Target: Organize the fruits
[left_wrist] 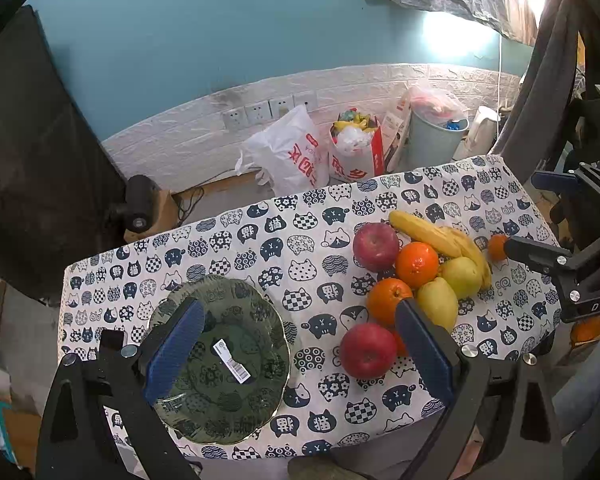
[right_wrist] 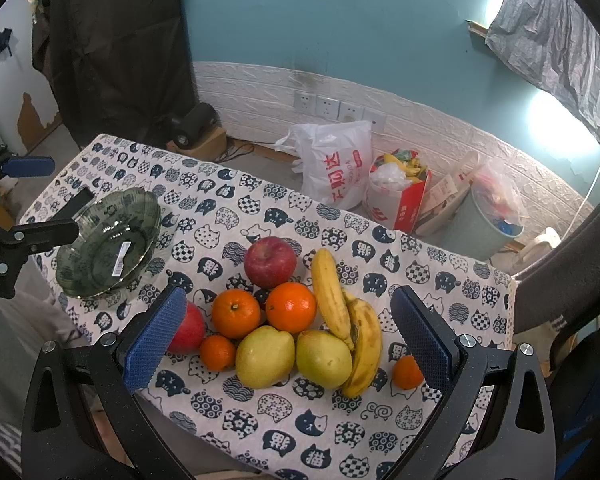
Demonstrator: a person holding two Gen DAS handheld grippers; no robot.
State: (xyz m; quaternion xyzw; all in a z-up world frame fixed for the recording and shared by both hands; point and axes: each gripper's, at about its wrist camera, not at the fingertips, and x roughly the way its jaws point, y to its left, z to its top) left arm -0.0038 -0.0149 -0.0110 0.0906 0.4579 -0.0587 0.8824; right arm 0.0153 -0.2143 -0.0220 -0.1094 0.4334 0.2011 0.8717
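Both the left gripper point(left_wrist: 300, 344) and right gripper point(right_wrist: 288, 336) hover wide open, holding nothing. The fruit pile point(right_wrist: 292, 312) lies below the right one; the green glass plate point(left_wrist: 256, 320) sits empty under the left.

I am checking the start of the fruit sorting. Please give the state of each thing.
Green glass plate: empty, barcode sticker inside.
Fruit pile: on the tablecloth, none on the plate.
Left gripper: open, holding nothing.
Right gripper: open, holding nothing.
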